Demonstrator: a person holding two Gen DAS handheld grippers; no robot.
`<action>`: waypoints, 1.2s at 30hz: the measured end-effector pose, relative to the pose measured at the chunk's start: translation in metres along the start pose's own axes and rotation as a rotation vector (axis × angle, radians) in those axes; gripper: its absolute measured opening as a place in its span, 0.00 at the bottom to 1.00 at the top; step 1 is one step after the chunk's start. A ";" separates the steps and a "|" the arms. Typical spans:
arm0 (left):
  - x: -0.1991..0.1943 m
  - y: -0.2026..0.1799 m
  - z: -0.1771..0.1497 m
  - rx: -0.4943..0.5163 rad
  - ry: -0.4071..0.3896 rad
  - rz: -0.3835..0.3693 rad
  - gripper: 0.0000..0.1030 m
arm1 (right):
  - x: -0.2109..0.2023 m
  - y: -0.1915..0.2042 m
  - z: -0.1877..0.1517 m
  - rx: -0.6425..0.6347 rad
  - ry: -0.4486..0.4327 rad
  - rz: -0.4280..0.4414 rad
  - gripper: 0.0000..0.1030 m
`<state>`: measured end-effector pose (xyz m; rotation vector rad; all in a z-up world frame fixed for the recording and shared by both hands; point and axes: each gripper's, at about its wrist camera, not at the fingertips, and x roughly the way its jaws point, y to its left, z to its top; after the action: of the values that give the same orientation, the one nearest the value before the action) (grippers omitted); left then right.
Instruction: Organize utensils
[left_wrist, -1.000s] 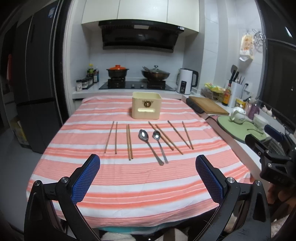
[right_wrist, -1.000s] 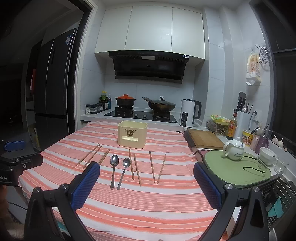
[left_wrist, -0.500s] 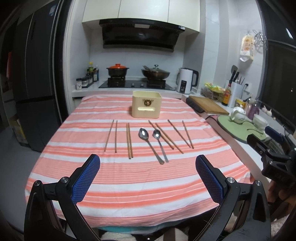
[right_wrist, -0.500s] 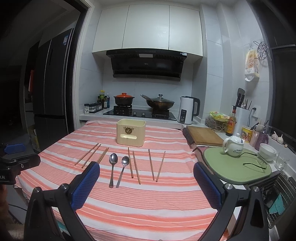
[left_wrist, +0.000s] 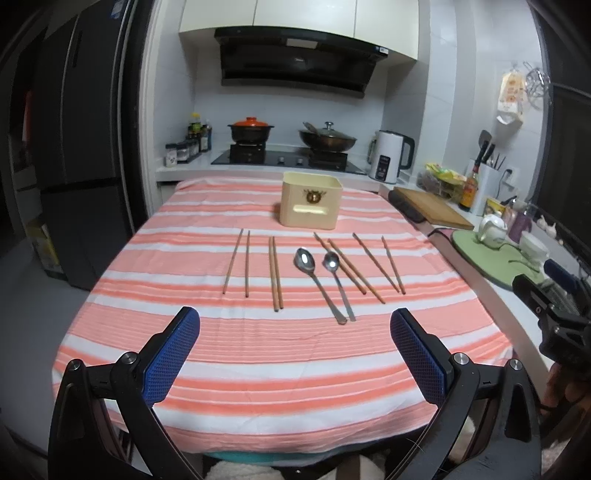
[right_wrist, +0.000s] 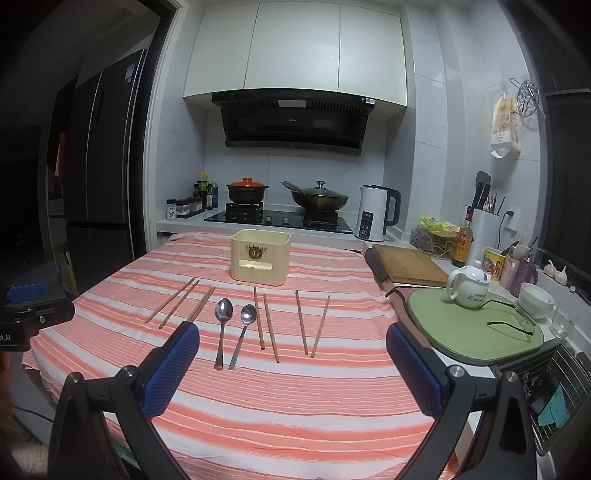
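Note:
A cream utensil holder (left_wrist: 310, 204) (right_wrist: 260, 257) stands at the far middle of a table with a pink-and-white striped cloth (left_wrist: 288, 354). In front of it lie several wooden chopsticks (left_wrist: 276, 271) (right_wrist: 301, 321) and two metal spoons (left_wrist: 320, 280) (right_wrist: 223, 329) in a row. My left gripper (left_wrist: 294, 354) is open and empty, above the near edge of the table. My right gripper (right_wrist: 291, 363) is open and empty, near the table's right front. Each gripper shows at the edge of the other's view.
To the right is a counter with a green mat (right_wrist: 476, 328), a white teapot (right_wrist: 468, 287), a bowl (right_wrist: 536, 300) and a wooden cutting board (right_wrist: 410, 265). A stove with pots (right_wrist: 280, 199) and a kettle (right_wrist: 376, 218) is behind. A dark fridge (left_wrist: 70, 155) stands left.
Both grippers have shifted only slightly; the views have drifted a little. Nothing on the table has moved.

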<state>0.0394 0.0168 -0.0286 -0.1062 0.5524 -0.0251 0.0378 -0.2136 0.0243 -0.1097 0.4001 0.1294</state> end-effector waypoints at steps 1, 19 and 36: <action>0.001 0.001 0.000 -0.002 0.002 0.003 1.00 | 0.001 0.000 0.000 -0.001 0.002 -0.001 1.00; 0.027 0.027 0.002 -0.048 0.031 0.072 1.00 | 0.022 -0.008 -0.005 -0.016 0.035 -0.029 1.00; 0.127 0.073 -0.014 -0.049 0.175 0.171 1.00 | 0.110 -0.051 -0.045 0.003 0.227 -0.061 1.00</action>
<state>0.1396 0.0817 -0.1147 -0.1044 0.7357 0.1473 0.1290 -0.2586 -0.0561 -0.1343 0.6232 0.0560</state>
